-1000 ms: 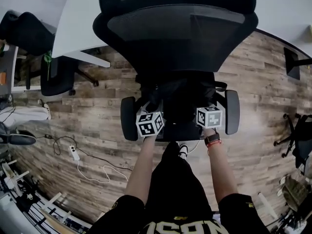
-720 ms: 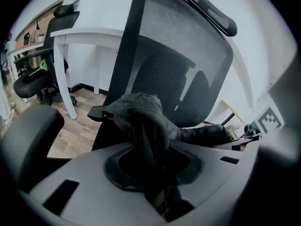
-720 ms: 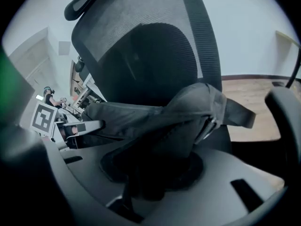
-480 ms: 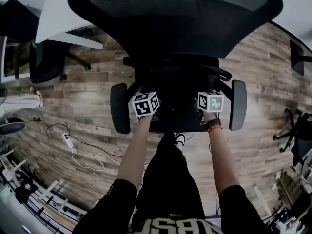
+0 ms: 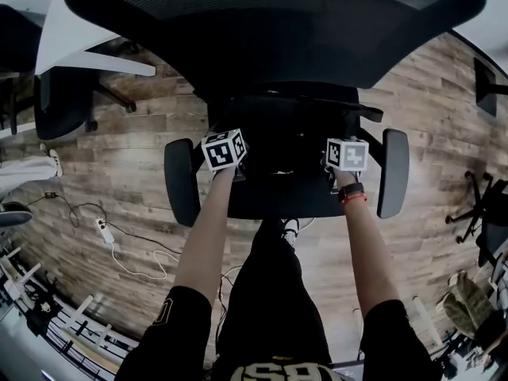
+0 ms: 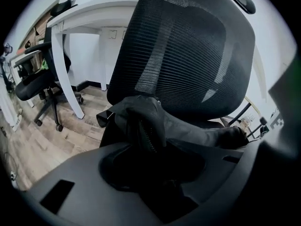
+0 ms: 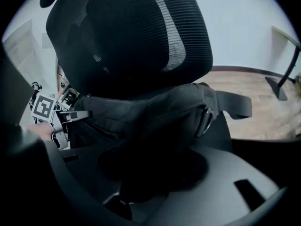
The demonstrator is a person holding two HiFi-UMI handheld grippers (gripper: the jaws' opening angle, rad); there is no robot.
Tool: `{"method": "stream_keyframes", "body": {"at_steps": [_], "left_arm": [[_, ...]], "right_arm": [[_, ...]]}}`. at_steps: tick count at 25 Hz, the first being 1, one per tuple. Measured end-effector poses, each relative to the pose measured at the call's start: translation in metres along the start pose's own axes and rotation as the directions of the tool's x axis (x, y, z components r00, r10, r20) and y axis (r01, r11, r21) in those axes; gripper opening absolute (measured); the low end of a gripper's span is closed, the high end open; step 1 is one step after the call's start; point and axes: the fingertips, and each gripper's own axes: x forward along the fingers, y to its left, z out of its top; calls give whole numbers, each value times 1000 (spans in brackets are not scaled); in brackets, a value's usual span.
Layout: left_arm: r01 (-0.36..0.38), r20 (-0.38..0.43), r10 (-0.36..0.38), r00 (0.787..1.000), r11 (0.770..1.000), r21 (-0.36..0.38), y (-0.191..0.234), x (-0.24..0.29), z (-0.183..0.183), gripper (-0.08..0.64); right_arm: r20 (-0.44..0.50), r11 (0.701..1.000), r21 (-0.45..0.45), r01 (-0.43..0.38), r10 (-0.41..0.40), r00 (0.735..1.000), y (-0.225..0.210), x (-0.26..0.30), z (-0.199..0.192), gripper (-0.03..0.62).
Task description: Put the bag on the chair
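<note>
At the seat of the chair (image 5: 274, 205), the left tongs (image 6: 153, 173) and the right tongs (image 7: 150, 173) each pinched an end of the black bag (image 6: 155, 124). It stretched between them before the mesh backrest (image 6: 188, 46).

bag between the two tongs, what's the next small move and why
Probably ease the bag down a little until it settles on the chair seat, then let go. Both the left tongs and right tongs are shut on it, it hangs in front of the backrest, and contact with the seat isn't clear.
</note>
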Motion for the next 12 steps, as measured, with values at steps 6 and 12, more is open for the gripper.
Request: {"method": "stream_keyframes", "body": {"at_steps": [6,12], "left_arm": [[-13,1,13,1000,999,-47,3,4,7,266],[7,9,-6,1000,997,-77,-9,-25,9,328]], "right_arm": [[30,998,59,14,-15,999,-8,2,4,269],[81,996,86,24,-31,996,-3,-31,6,377]]}}
